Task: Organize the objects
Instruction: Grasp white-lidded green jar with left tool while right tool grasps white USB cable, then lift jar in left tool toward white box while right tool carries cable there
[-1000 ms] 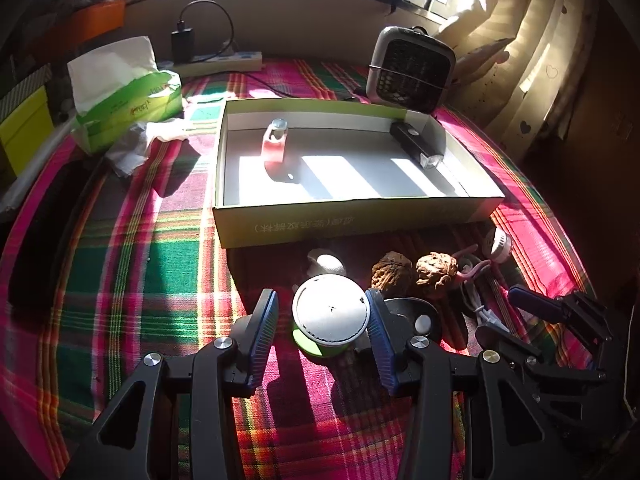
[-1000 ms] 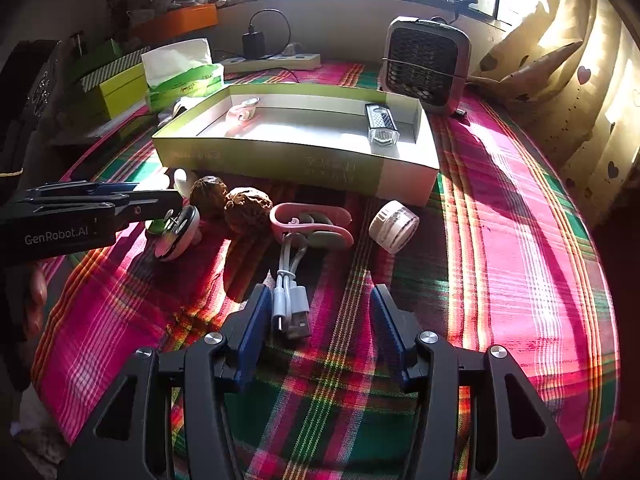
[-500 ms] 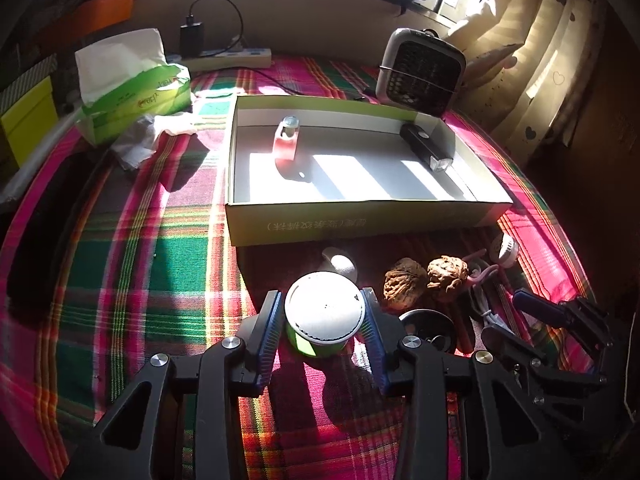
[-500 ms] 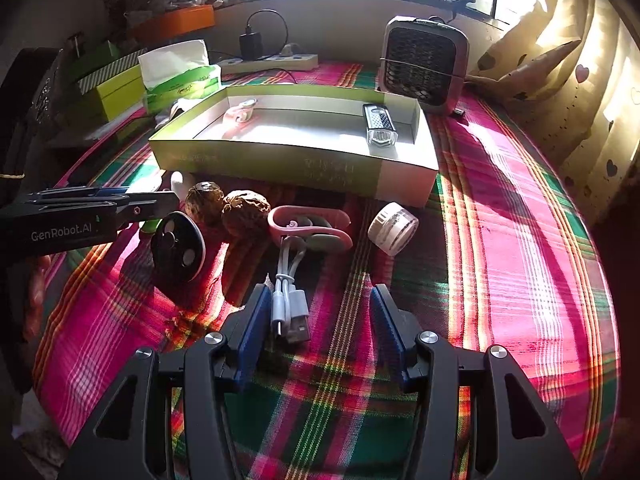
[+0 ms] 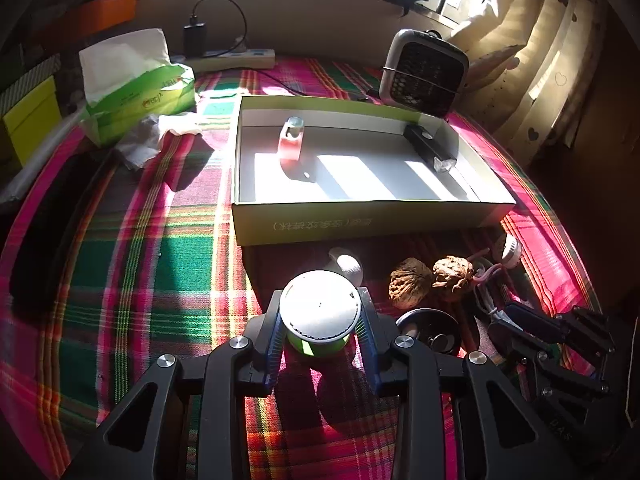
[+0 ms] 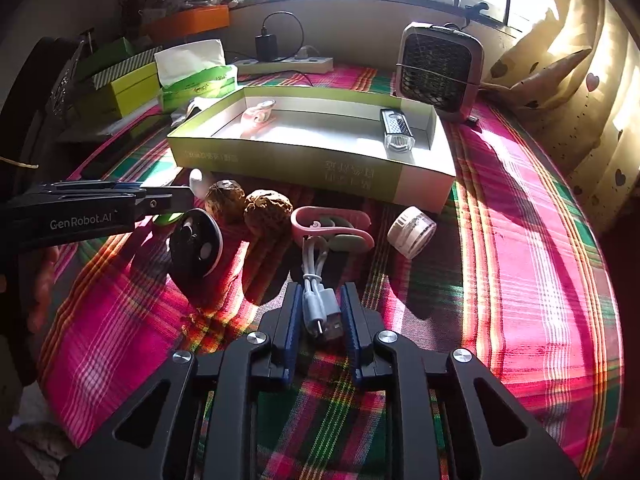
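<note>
The left gripper, just closing, is clamping the round white-lidded green container; the right gripper, just closing, is pinching the white USB cable on the tablecloth. Risk: the trailing cable is likely snagging the pink headset during lifting toward the box.

1. Round white-topped, green-bodied container: upright on the plaid tabletop, before the box.
2. White USB cable bundle: plugs toward the camera, cord running back to the pink headset.
3. Two walnuts: side by side, near the box front.
4. Open green box: holds a pink watch and a black light.
</note>
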`<state>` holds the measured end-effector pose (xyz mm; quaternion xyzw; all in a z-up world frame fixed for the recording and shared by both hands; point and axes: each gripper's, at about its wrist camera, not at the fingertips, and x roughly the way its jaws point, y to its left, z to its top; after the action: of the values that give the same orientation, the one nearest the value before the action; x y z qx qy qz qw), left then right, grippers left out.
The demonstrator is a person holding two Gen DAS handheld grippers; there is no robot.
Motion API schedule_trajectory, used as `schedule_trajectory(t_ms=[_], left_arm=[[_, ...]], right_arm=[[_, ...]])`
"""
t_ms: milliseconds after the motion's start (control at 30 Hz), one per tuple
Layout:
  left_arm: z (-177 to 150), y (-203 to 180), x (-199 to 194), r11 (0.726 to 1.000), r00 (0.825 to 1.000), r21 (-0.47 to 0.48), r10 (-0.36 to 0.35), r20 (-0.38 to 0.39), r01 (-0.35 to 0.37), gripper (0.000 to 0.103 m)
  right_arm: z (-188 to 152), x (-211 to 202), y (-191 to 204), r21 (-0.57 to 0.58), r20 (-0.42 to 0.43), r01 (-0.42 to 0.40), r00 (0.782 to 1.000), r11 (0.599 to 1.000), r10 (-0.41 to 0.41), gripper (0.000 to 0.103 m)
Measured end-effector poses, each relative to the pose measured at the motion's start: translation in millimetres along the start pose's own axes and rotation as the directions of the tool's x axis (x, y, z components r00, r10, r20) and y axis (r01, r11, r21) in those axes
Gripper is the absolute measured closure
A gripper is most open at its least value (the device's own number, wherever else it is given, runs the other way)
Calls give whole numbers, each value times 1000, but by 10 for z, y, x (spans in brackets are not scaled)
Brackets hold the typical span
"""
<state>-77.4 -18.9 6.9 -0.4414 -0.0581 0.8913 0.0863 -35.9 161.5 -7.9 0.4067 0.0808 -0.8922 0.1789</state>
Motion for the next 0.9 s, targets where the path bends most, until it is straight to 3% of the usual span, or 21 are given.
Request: schedule_trajectory(t_ms=[900], left_arm=[[-10,13,-19,1000,1000,-1,11,7,-11,73]], right_arm=[[-35,-27,0,12,-5,-37,999,999,37,82]])
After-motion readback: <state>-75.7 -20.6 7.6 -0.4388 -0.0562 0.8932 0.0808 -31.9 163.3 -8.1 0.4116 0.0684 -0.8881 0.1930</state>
